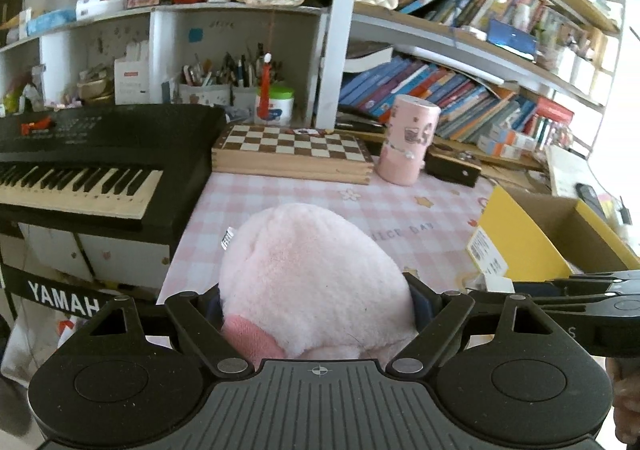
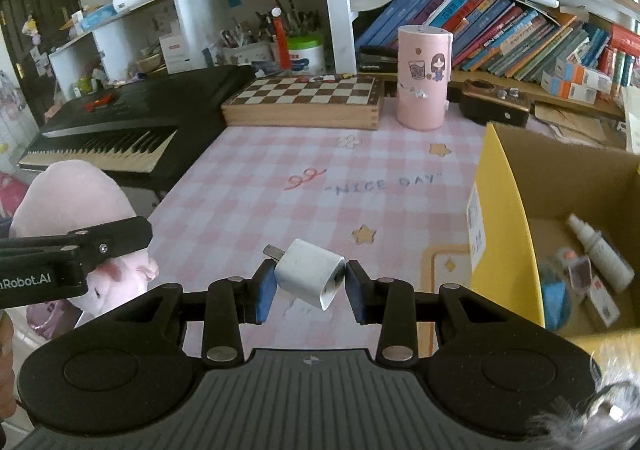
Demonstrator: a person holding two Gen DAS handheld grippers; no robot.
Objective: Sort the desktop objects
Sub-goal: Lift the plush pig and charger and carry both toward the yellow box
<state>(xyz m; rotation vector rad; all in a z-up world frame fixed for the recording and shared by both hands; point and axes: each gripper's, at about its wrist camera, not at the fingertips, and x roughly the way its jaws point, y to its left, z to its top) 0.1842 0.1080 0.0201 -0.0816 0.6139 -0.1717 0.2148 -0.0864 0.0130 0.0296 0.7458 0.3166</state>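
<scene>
Right tongs (image 2: 310,282): clenched on the charger (image 2: 310,278), its prongs pointing up-left, held above the surface (image 2: 280,178).
Left tongs (image 1: 316,306): spread wide, gripping the plush (image 1: 312,282) by its sides.
Box (image 2: 504,210): open, just right of the right tongs, bottle (image 2: 600,250) inside.
Nearer hand: the right; I judge a short rightward carry drops the charger in.
Plush: farther left of the box.

White shelving (image 1: 336,50) crammed with books (image 1: 440,90), a black keyboard (image 1: 100,154) alongside, bright daylight from the right.
</scene>
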